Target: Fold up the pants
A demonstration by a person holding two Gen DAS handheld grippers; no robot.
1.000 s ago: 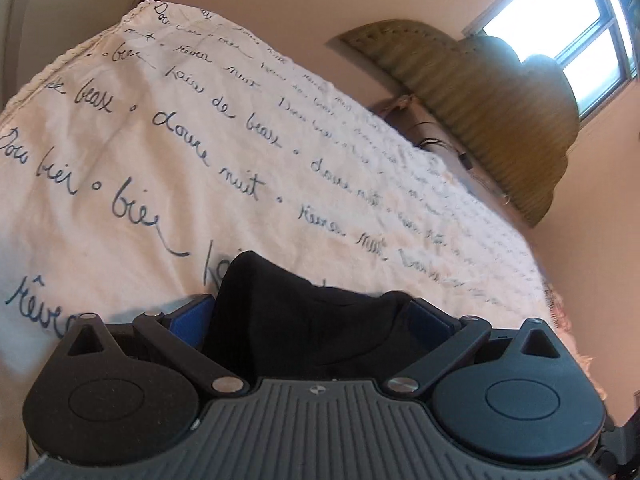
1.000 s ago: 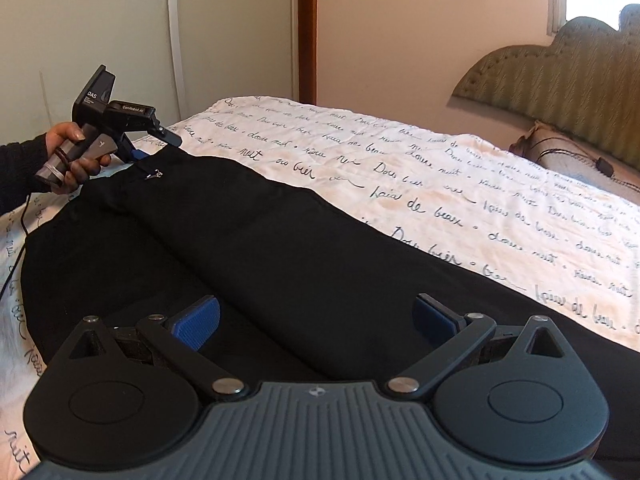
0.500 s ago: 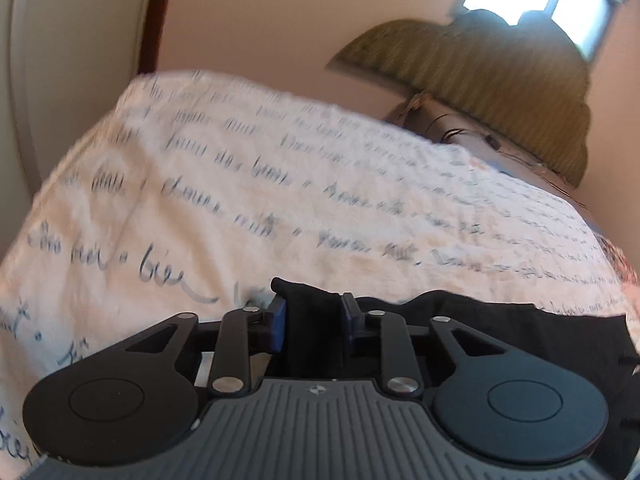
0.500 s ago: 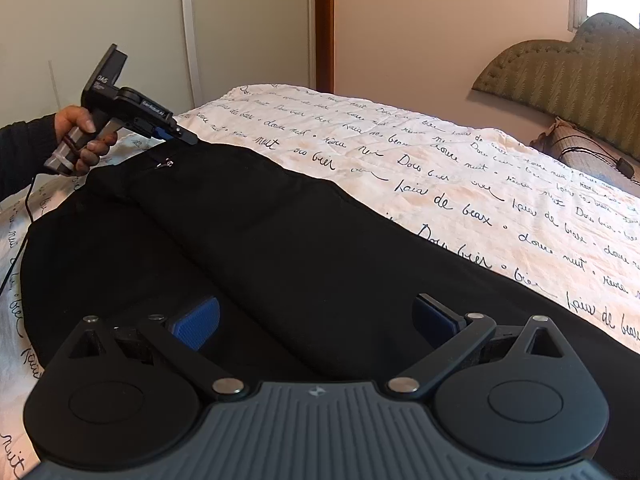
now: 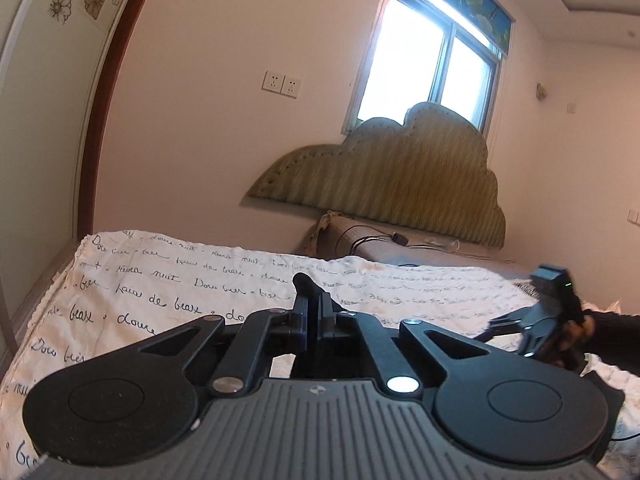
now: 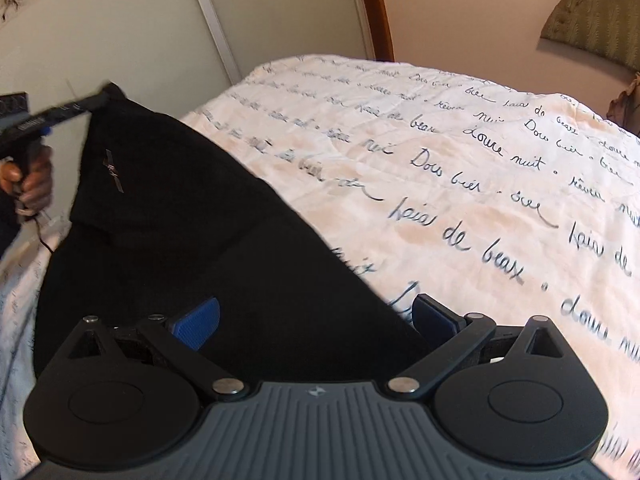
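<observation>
A bed spread with a script-printed quilt point(image 6: 460, 168) fills the room below a padded headboard point(image 5: 384, 184). The black pants point(image 6: 192, 240) lie along its near side, now hoisted at one corner: the left gripper point(image 5: 313, 312), wide a second ago, has clamped that waistband edge and risen, so a fold can probably begin. The right gripper point(image 6: 316, 316) stays spread wide over the fabric, though closer in.
</observation>
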